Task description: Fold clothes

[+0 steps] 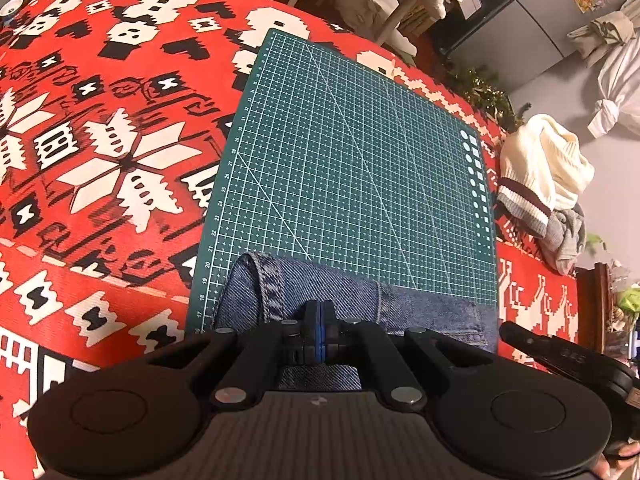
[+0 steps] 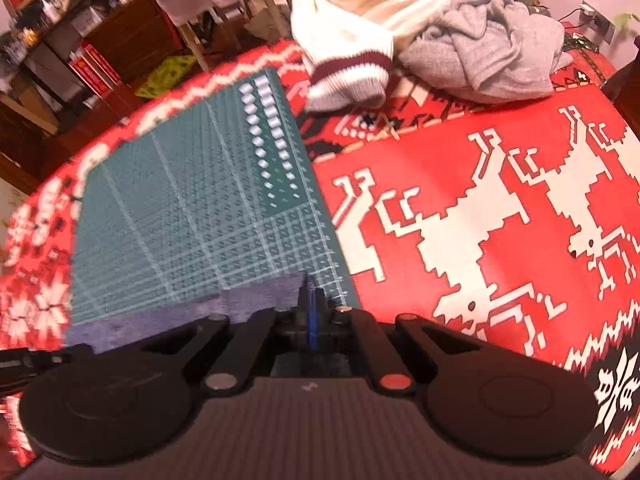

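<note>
I have the left gripper (image 1: 319, 312) low over the near edge of the green cutting mat (image 1: 352, 152), its fingers pressed together with a fold of the denim garment (image 1: 288, 284) pinched between them. The denim lies across the mat's near edge, bunched into a rolled hem on the left side, with a stitched seam running just left of the fingers; more of it shows beneath the gripper body, so the cloth passes under and between the fingers rather than beside them.

My right gripper (image 2: 310, 316) is likewise closed, fingers together on the far right corner of the same denim garment (image 2: 240, 296), which rises to a thin edge right at the fingertips. This view is motion-blurred, so I cannot tell how deep the cloth sits in the grip. The denim stretches leftward from those fingers along the mat's (image 2: 192, 200) near edge, close to the mat's right corner.

The mat rests on a red patterned tablecloth (image 1: 100, 160) that covers the tabletop. At the tabletop's far right corner lie a cream sweater (image 2: 352, 12) with maroon-striped cuff and a crumpled grey garment (image 2: 492, 52), touching each other and well apart from the denim.
</note>
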Demonstrator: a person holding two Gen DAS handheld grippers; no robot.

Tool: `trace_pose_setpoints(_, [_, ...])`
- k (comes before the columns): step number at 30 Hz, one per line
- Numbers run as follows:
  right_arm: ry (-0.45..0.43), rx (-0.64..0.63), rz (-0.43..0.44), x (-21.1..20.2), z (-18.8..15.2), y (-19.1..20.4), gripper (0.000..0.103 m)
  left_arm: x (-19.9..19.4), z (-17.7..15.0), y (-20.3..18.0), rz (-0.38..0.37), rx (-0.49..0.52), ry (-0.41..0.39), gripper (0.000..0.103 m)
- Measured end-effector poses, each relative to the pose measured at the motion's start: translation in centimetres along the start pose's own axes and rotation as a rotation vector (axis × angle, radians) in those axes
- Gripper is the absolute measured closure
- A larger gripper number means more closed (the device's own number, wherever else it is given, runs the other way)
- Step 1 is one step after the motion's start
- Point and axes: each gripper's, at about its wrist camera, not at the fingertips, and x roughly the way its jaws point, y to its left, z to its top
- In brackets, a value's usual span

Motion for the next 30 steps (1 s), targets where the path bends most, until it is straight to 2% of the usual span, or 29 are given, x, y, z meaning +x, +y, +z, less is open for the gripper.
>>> trace_pose_setpoints(5, [0.043,-0.049,0.084,-2.0,-1.1,1.5,0.103,-0.4,-0.4,-0.8,-0.076,-0.016,0.051,0.1])
trace_pose_setpoints(8, [0.085,-0.082,0.081,-1.2,-1.8,2.7,0.103,-0.2,-0.9,-1.6,-0.101,-0.009,0.078,0.1])
trace_pose_setpoints(14, [0.147,-0.13,0.002,1.8,-2.3,3.5,0.103,1.4,-1.5,-1.9,-0.046,0.003,0.112,0.1])
trace_pose_setpoints(20, [0.148,-0.123,-0.001,1.7,-2.3,2.9,0.103,1.7,-1.5,-1.3,-0.016,-0.004,0.132,0.099])
trace_pose_setpoints(23, [0.135,-0.104,-0.046,1.2,-2.2,2.1,0.103,1.2,-1.6,-1.4,0.028,0.01,0.113,0.1])
trace_pose_setpoints(26, [0.12,-0.072,-0.024,0.3,-2.0,1.5,0.103,1.0,-1.5,-1.1,0.014,-0.001,0.111,0.1])
trace_pose_setpoints(30, [0.053,-0.106,0.069,-1.6,-2.1,2.8,0.103,0.3,-1.4,-1.2,-0.067,-0.012,0.101,0.102])
